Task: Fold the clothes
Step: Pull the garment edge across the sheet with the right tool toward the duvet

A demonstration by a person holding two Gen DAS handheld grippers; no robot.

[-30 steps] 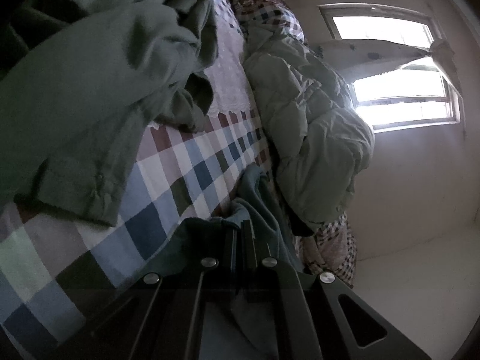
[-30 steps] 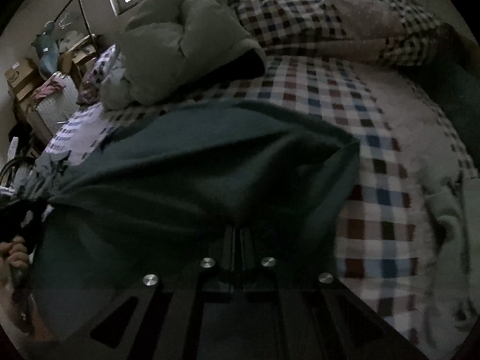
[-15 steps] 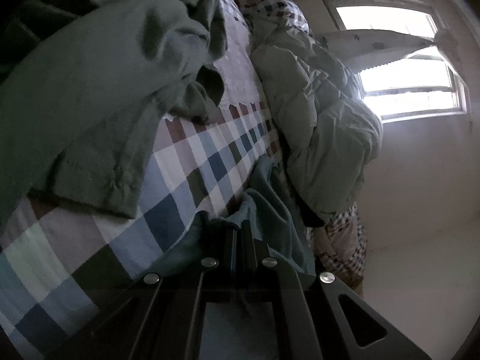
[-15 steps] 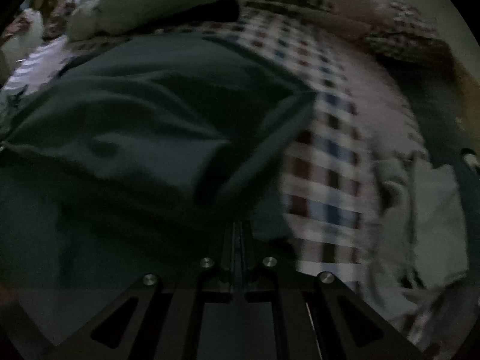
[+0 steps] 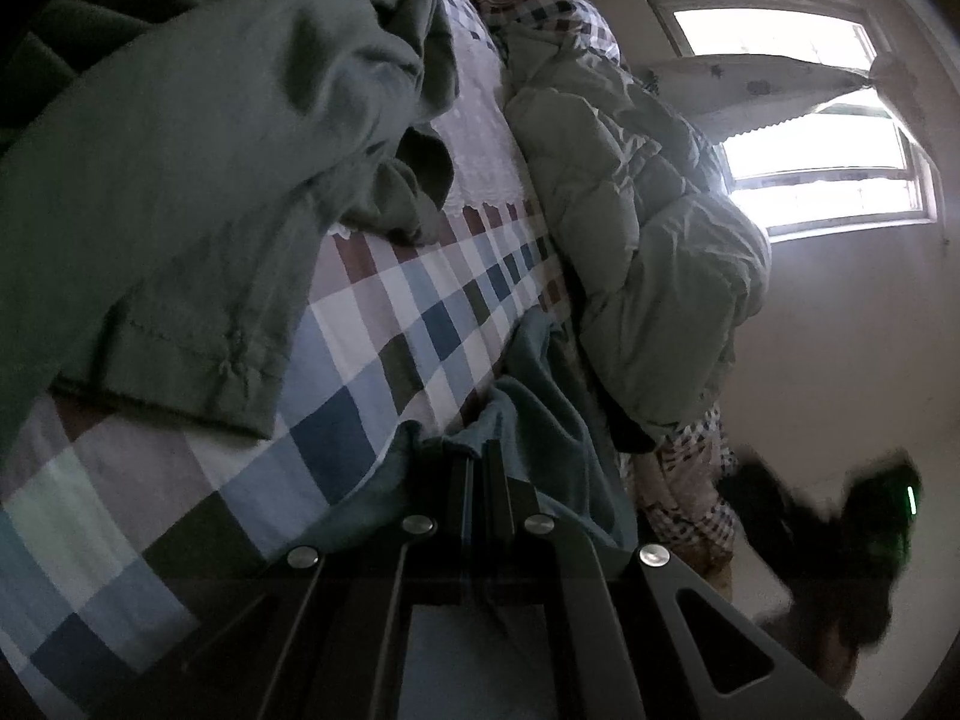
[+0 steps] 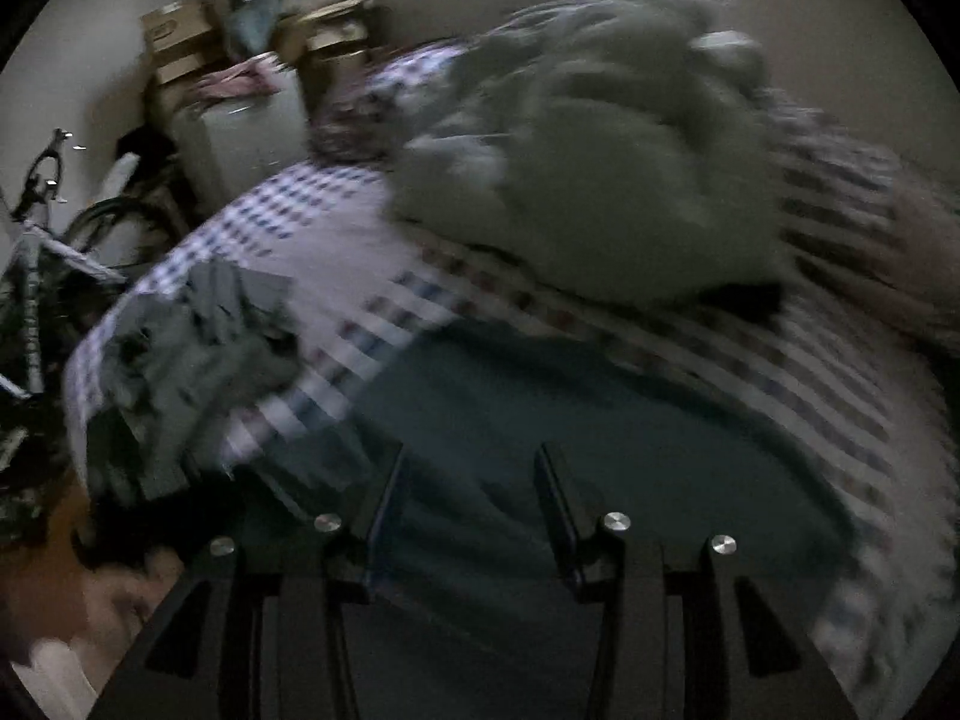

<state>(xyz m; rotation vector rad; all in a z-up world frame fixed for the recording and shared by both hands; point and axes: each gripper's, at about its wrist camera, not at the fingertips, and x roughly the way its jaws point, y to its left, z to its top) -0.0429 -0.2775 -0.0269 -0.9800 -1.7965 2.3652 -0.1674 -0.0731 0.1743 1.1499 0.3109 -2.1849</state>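
Teal garment (image 6: pixel 540 420) spread flat, right view only

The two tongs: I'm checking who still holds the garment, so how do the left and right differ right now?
The left tongs are shut, pinching an edge of the teal garment; the right tongs stand apart and are opening, pressing on nothing. The left view is sharp; the right view is motion-blurred. Both point at that garment on the checked bed.

Garment (image 6: pixel 576 420) spread on the bedsheet (image 6: pixel 360 228), quilt (image 6: pixel 600 180) heaped behind it, crumpled clothes (image 6: pixel 180 360) to its left.
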